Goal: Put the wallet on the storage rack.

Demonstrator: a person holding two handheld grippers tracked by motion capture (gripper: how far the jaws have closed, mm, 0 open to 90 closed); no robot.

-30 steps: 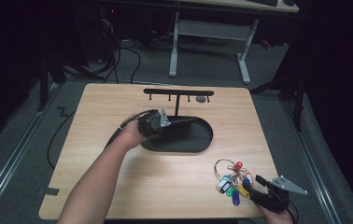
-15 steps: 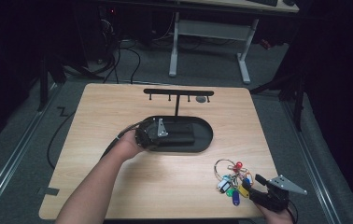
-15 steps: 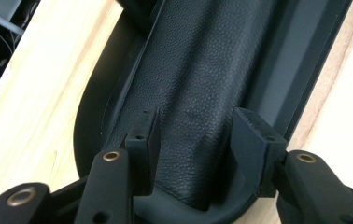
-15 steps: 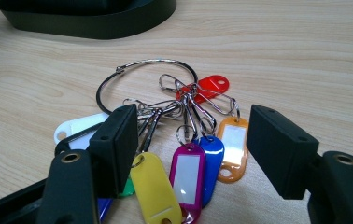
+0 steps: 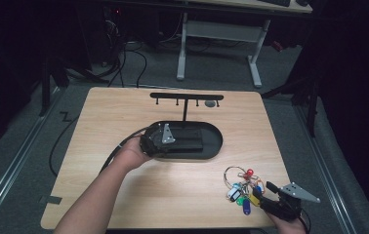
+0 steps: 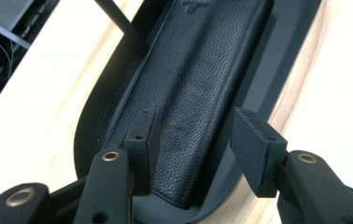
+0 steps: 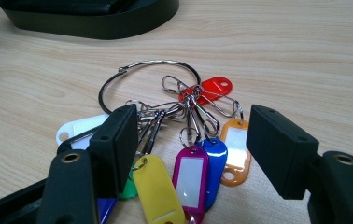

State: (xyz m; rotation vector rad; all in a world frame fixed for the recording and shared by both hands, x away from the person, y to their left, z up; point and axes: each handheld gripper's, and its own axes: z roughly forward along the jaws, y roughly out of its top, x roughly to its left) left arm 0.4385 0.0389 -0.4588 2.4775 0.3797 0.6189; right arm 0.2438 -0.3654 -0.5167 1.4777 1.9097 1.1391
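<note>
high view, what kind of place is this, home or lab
Probably a lab or workshop set up for recording, not a home. A bare wooden table stands on grey carpet, cables trail across the floor behind it, and a white desk frame stands farther back in a dark room.

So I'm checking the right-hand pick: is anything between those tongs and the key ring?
Nothing visible: the right tongs stand open right over the key ring, its coloured tags between the jaws on bare table.
</note>
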